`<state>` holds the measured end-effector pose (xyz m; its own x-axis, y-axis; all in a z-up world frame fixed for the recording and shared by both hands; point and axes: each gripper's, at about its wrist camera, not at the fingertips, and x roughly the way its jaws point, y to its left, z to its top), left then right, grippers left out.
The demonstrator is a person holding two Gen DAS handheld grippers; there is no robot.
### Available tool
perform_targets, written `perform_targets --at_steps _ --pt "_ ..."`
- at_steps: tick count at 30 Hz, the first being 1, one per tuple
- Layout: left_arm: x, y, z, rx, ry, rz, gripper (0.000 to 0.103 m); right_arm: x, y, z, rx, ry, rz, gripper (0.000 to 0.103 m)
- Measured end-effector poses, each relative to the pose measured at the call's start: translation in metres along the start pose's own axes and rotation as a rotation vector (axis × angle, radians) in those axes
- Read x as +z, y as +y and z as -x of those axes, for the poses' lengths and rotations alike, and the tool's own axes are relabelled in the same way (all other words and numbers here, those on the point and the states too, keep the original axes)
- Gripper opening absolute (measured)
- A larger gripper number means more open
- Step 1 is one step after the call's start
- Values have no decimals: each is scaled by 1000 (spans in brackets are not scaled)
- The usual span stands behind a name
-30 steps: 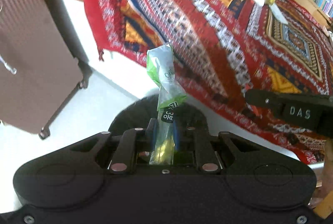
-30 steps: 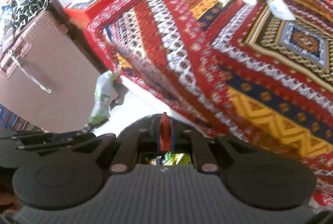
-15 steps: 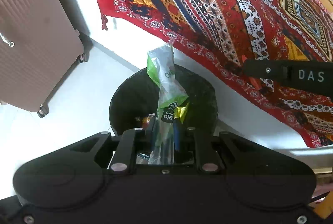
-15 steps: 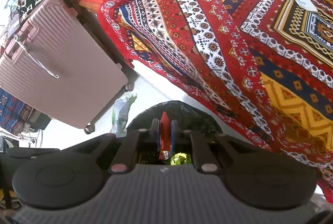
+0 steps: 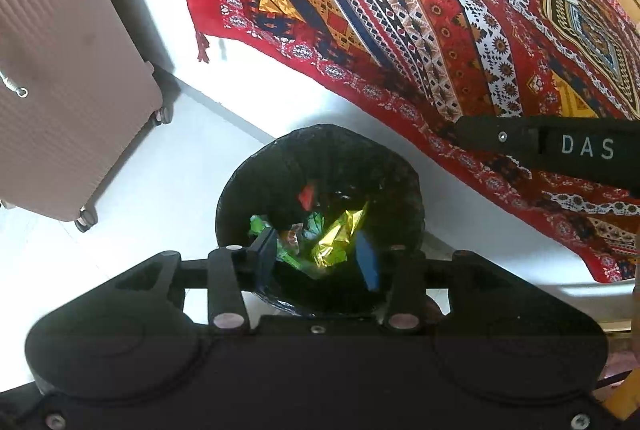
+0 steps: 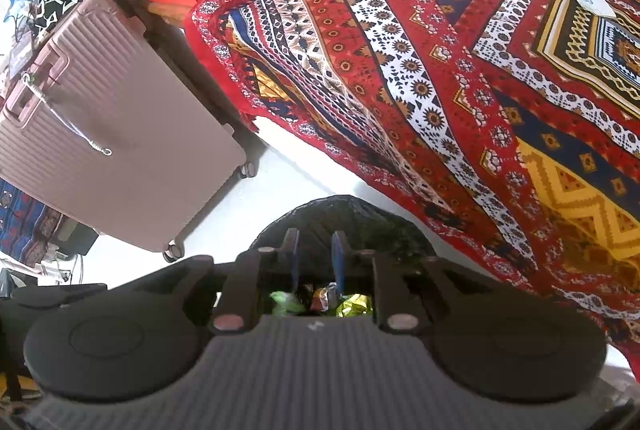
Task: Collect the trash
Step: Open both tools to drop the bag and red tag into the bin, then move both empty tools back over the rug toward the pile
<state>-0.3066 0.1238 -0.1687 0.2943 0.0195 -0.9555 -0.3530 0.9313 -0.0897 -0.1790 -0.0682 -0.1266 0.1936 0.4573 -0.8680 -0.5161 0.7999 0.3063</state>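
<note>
red patterned cloth (image 5: 420,10) beside black bin (image 5: 320,166) on white floor (image 5: 160,198).

We see a woven cloth cover (image 5: 400,10), matt and patterned, over the table. Beside it, our bin's (image 5: 248,186) black plastic liner looks thin and faintly glossy, holding shiny gold foil (image 5: 336,234) and glossy green wrappers (image 6: 284,300). The ribbed suitcase (image 6: 120,134) looks hard, matt plastic.
</note>
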Motion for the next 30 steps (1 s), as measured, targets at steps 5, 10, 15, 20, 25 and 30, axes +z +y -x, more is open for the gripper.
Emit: perform_targets --at_steps 5,10,15,20,25,30 --pt "2 0 3 2 -14 6 48 -1 1 1 -1 -3 -2 42" --pt "5 -3 7 8 -30 -3 51 -1 1 3 -1 -9 2 48" --pt "7 -6 10 9 -42 -5 51 0 0 6 -1 -16 -9 52" --pt "17 -10 25 15 -109 -1 57 7 0 22 -2 -57 0 64" --pt "38 -18 55 -7 -248 11 76 23 -7 52 -29 -130 -6 75" --pt "74 -32 79 -39 -347 7 82 49 -30 85 -36 -227 -59 84"
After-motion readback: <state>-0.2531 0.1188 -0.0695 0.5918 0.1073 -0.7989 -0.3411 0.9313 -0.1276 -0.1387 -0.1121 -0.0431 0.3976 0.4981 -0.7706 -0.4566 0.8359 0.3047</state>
